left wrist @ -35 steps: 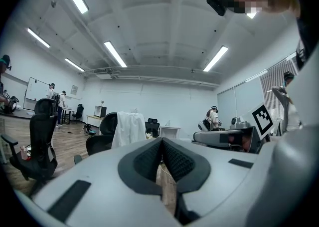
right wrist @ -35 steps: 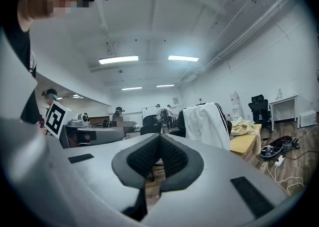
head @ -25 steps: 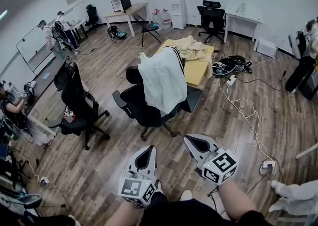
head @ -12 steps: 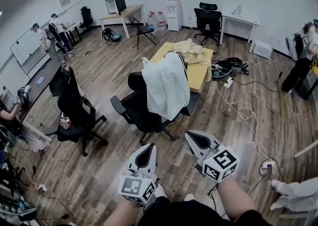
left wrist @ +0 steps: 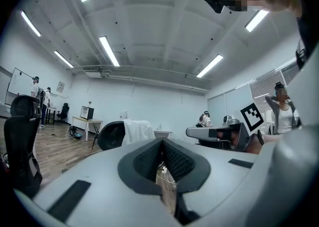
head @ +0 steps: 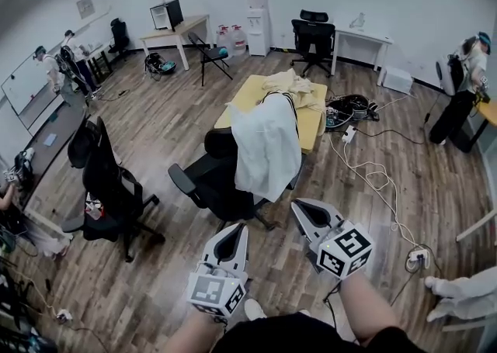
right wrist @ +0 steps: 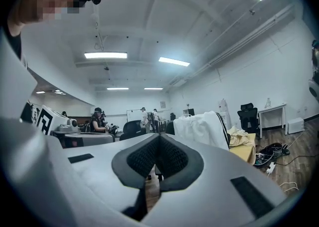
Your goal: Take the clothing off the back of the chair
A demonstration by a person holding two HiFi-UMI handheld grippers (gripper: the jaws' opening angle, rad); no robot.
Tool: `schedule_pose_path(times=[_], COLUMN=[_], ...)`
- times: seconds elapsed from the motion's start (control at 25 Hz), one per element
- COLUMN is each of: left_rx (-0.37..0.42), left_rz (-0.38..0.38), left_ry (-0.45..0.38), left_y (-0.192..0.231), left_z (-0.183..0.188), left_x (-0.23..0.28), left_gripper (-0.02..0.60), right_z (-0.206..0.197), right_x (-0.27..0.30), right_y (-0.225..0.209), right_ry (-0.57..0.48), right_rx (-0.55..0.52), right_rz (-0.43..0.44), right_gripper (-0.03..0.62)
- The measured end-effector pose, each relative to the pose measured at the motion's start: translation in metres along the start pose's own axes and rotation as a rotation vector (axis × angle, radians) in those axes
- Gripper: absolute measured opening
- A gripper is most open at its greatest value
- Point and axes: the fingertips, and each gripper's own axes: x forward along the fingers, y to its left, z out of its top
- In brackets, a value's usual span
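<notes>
Open floor (head: 269,252) up to chair (head: 208,188)

Long ceiling strips (left wrist: 108,50) give bright, even light and burn out white in both gripper views. Shadows on the wood floor (head: 155,266) are soft and faint. Every view bulges fisheye-style, with dark corners. Close up, the left gripper (left wrist: 161,142) and right gripper (right wrist: 159,137) look slightly soft.

Head view: high up, aimed steeply down — left tool (head: 235,229) and right tool (head: 300,205) at frame bottom, chair (head: 208,181) further ahead. Tool views: low, level, along their own jaws — all three share the chair's white garment (head: 268,142).
</notes>
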Motion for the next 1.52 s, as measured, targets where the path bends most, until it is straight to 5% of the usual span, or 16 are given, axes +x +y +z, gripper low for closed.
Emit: schedule_pose_path(times=[0.44, 0.8, 0.88, 1.0, 1.52], left_rx=[0.011, -0.018, -0.022, -0.017, -0.012], left_rz=[-0.116, -0.131, -0.132, -0.133, -0.084], left_ry=[-0.008, -0.014, -0.007, 0.002, 0.020], left_y=[0.050, 0.078, 0.079, 0.078, 0.077], left_z=[0.004, 0.000, -0.001, -0.001, 0.001], left_x=[0.004, 0.005, 0.008, 0.018, 0.079], left_gripper=[0.018, 0.018, 0.018, 0.018, 0.018], right_z=[0.018, 0.023, 0.023, 0.025, 0.031], right_x=[0.060, 0.087, 0.094, 0.103, 0.158], right_y=[0.004, -0.014, -0.020, -0.036, -0.120], right_ry=[-0.023, -0.006, 0.005, 0.020, 0.085], right_rx=[-0.021, -0.035, -0.039, -0.055, -0.066], right_rz=[-0.110, -0.185, -0.180, -0.195, -0.179], right_gripper=[0.012, 0.028, 0.208, 0.296, 0.471])
